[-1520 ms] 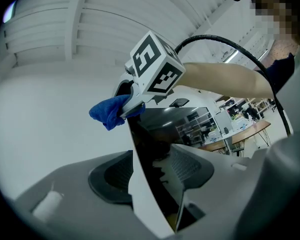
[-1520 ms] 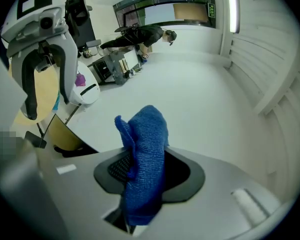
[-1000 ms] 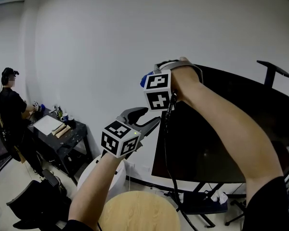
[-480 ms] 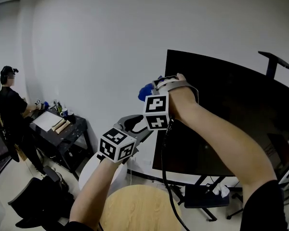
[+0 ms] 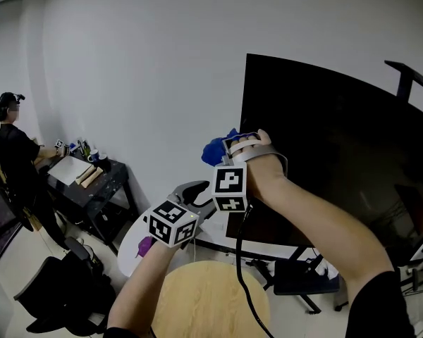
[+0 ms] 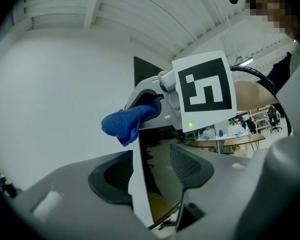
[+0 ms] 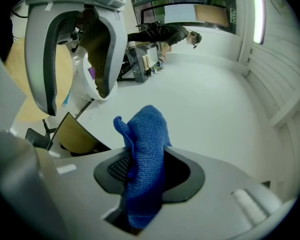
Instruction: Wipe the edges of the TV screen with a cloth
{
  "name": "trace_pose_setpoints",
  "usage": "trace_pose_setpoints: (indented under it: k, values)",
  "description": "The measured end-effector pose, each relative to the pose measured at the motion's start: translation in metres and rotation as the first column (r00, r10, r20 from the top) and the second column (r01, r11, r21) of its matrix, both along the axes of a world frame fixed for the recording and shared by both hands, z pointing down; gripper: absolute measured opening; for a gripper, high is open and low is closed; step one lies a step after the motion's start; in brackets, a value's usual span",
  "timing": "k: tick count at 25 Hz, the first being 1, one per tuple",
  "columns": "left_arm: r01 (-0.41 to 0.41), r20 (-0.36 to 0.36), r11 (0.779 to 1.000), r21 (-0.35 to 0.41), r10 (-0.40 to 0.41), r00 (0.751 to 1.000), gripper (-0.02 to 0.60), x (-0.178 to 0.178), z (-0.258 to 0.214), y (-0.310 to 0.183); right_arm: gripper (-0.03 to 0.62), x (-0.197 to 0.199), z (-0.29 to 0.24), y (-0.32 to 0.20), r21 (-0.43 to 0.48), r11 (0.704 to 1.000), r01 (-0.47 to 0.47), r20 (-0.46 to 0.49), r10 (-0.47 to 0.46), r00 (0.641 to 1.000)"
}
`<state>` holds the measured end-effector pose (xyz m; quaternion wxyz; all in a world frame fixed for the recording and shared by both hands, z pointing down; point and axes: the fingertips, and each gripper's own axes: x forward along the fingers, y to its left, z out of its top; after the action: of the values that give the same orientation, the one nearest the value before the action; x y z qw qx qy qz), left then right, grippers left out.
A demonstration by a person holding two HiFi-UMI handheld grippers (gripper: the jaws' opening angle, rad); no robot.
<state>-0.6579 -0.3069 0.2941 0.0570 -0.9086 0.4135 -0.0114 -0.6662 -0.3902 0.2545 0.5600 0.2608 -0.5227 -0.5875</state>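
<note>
The black TV screen (image 5: 324, 146) stands at the right on a stand, in front of a white wall. My right gripper (image 5: 229, 143) is shut on a bunched blue cloth (image 5: 213, 150) and holds it against the screen's left edge, about halfway down. In the right gripper view the cloth (image 7: 145, 149) sticks up from between the pads of the right gripper (image 7: 142, 171). My left gripper (image 5: 210, 197) is lower, near the screen's bottom left corner. Its jaws stand open in the left gripper view (image 6: 150, 169), with the TV's edge (image 6: 155, 154) showing between them and the cloth (image 6: 122, 124) above.
A round wooden table (image 5: 204, 301) is right below my arms. A white round stool (image 5: 137, 245) and a black chair (image 5: 49, 294) stand on the floor to the left. Farther left, a person (image 5: 14, 153) works at a black desk (image 5: 99, 185). The TV's stand legs (image 5: 296, 280) spread underneath.
My right gripper has slid down the TV's left edge with the cloth. The left gripper has stayed just below it. The screen's top left corner is now uncovered.
</note>
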Motion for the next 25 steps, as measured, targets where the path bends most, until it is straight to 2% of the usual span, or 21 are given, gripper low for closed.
trace_pose_setpoints:
  k: [12,25]
  values:
    - [-0.024,-0.031,0.996,-0.092,0.021,0.999,0.222,0.003,0.07,-0.009,0.141,0.001,0.083,-0.002,-0.006,1.0,0.031,0.035,-0.03,0.999]
    - [-0.03,0.001,0.982,-0.186,0.03,1.0,0.23,-0.003,0.153,-0.014,0.141,0.007,0.187,0.005,-0.056,0.996,0.063,0.041,-0.061,0.997]
